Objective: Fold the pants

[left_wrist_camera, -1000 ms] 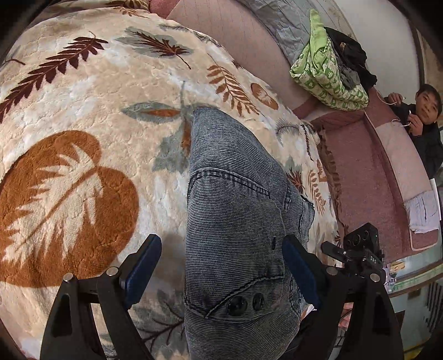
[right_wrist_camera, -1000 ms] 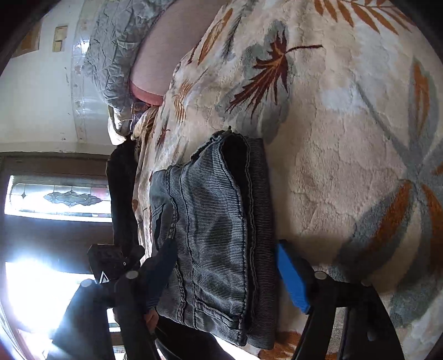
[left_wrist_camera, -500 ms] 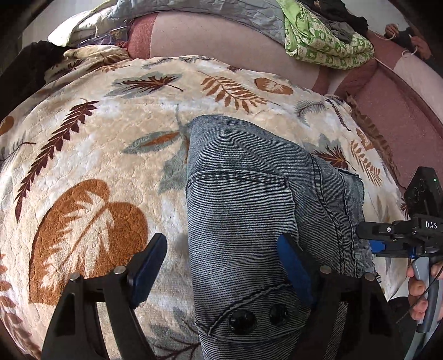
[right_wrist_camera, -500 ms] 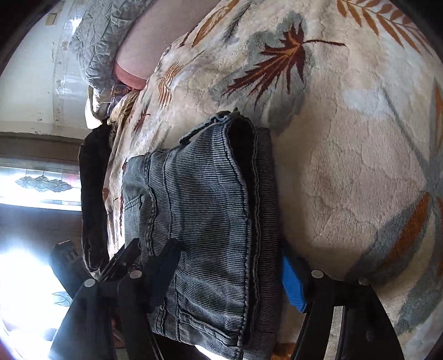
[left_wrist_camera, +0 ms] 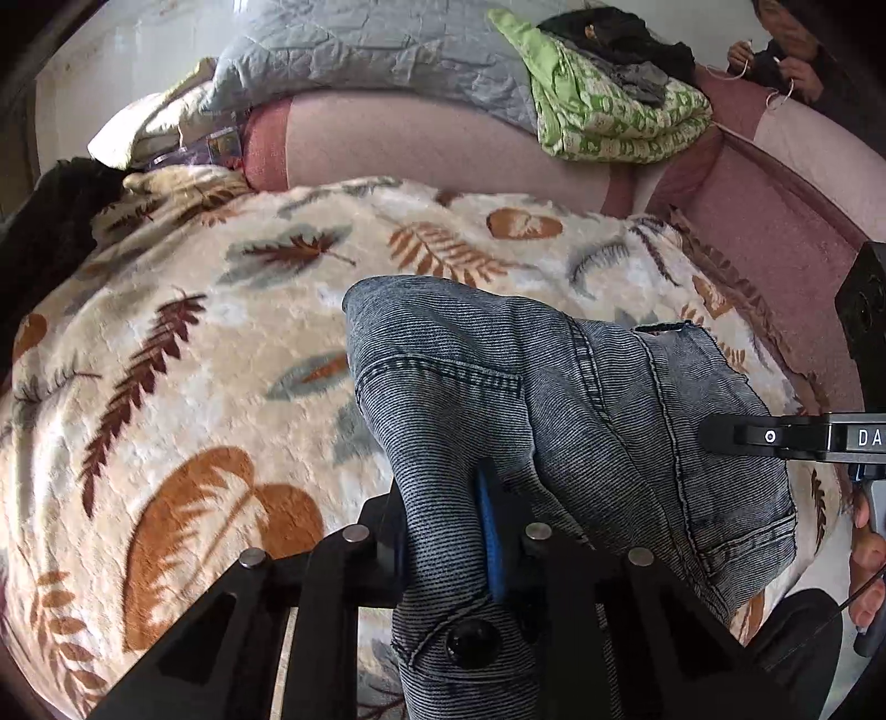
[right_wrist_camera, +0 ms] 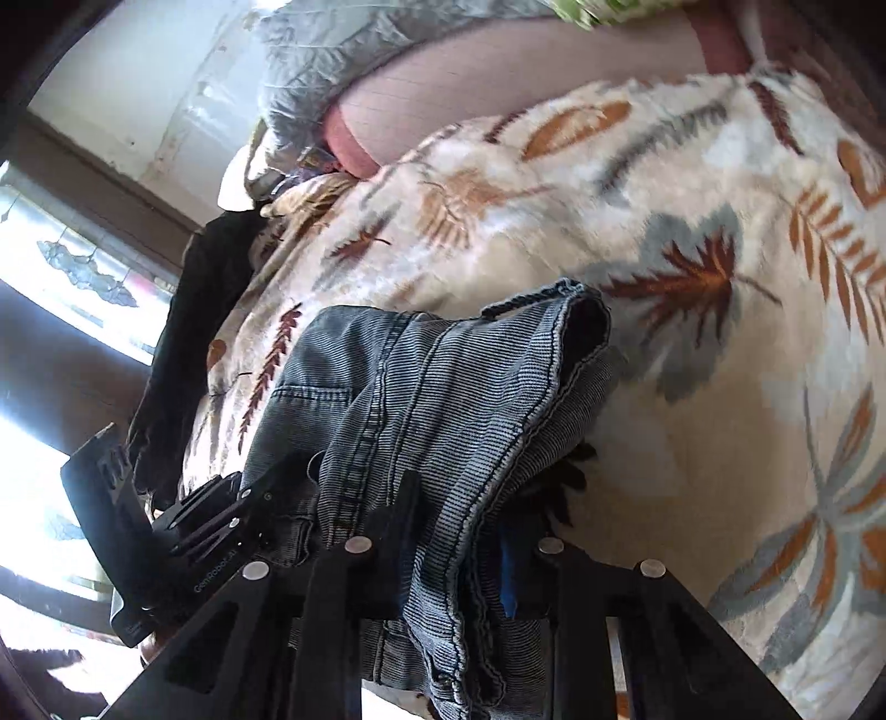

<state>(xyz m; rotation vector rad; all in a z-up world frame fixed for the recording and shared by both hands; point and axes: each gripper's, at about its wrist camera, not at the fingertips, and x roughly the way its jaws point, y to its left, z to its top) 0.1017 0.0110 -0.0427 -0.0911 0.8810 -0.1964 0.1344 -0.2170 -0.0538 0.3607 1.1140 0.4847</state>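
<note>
My matt black plastic fingers (left_wrist_camera: 382, 531) pinch ribbed grey-blue denim pants (left_wrist_camera: 554, 399); beneath lies a plush, fuzzy leaf-print fleece blanket (left_wrist_camera: 166, 354).

The bed (left_wrist_camera: 775, 232) carries a cream leaf-print blanket (left_wrist_camera: 183, 354) spread across its near part; the folded grey denim pants (left_wrist_camera: 554, 387) rest on that blanket, their near edge lifted; farther back, on the pink bedcover, lie a grey quilt (left_wrist_camera: 360, 50), a folded green patterned blanket (left_wrist_camera: 603, 122) and dark clothing (left_wrist_camera: 614, 33) atop it.
</note>
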